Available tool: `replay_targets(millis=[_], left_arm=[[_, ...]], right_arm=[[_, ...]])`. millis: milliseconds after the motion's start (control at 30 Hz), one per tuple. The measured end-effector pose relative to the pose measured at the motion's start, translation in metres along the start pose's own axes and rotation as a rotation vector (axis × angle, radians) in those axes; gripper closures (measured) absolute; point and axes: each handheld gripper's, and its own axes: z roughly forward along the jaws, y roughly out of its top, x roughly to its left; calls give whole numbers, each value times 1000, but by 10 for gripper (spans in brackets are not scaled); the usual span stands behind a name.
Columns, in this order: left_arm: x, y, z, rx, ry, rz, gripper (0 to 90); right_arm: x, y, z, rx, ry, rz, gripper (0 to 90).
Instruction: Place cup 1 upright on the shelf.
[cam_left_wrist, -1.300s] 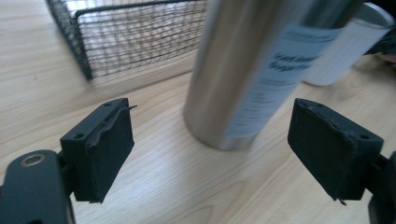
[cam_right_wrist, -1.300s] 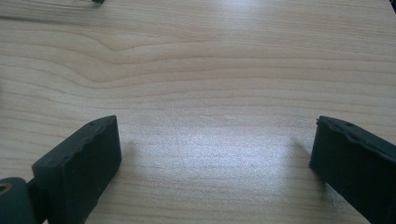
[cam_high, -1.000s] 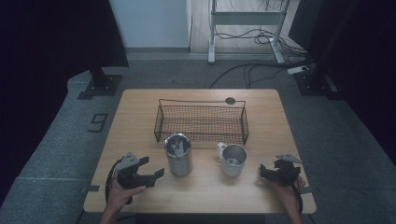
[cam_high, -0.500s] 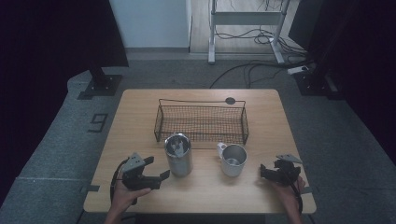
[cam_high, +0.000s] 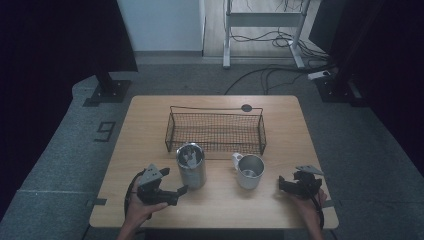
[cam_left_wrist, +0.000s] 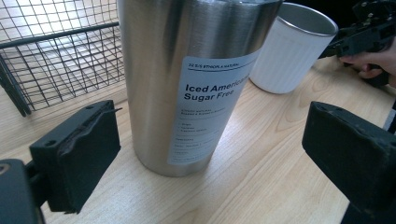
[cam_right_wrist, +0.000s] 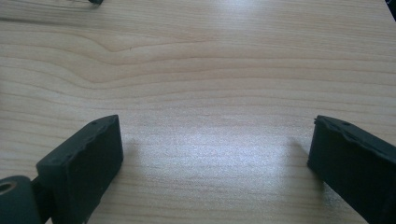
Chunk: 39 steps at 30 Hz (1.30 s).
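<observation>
Steel tumbler, tall, brushed, with a white printed label (cam_high: 191, 165), stands upright at lower centre of the high view, just in front of the black wire basket (cam_high: 216, 131) on the pale wooden table (cam_high: 280, 120). Something sits inside it; too small to tell what.

Left gripper (cam_high: 179, 192) at lower left, jaws pointing at the tumbler's base. They have just been opening and now stand released, wide apart; the left gripper view shows the tumbler ahead of them, not yet between, pads touching nothing. Right gripper (cam_high: 281, 184) at lower right, jaws also spread, bare wood beneath.

Risks, as I judge them: the tumbler is tall and narrow, so one pad arriving first could shove or tip it toward the basket. Smooth metal and a glossy label may slip under a low grip. The white ribbed mug with a handle (cam_high: 248, 170) stands close on the right; a wide sweep could knock it.

Count: one tumbler, one mug, one basket, two grippers.
</observation>
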Motion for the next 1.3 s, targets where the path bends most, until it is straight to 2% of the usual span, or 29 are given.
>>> replay_targets(millis=[267, 467, 767, 1000, 1300], left_arm=[[-4, 3, 13, 25, -1, 28, 15], [-1, 7, 22, 26, 19, 9, 15], [1, 11, 31, 28, 27, 16, 15], [1, 16, 40, 16, 63, 13, 8], [3, 18, 47, 13, 58, 19, 8]], right_arm=[[0, 0, 0, 0, 0, 0, 28], [0, 0, 0, -1, 0, -2, 29], [0, 0, 0, -1, 0, -2, 29], [0, 0, 0, -1, 0, -1, 30], [0, 0, 0, -1, 0, -1, 30]])
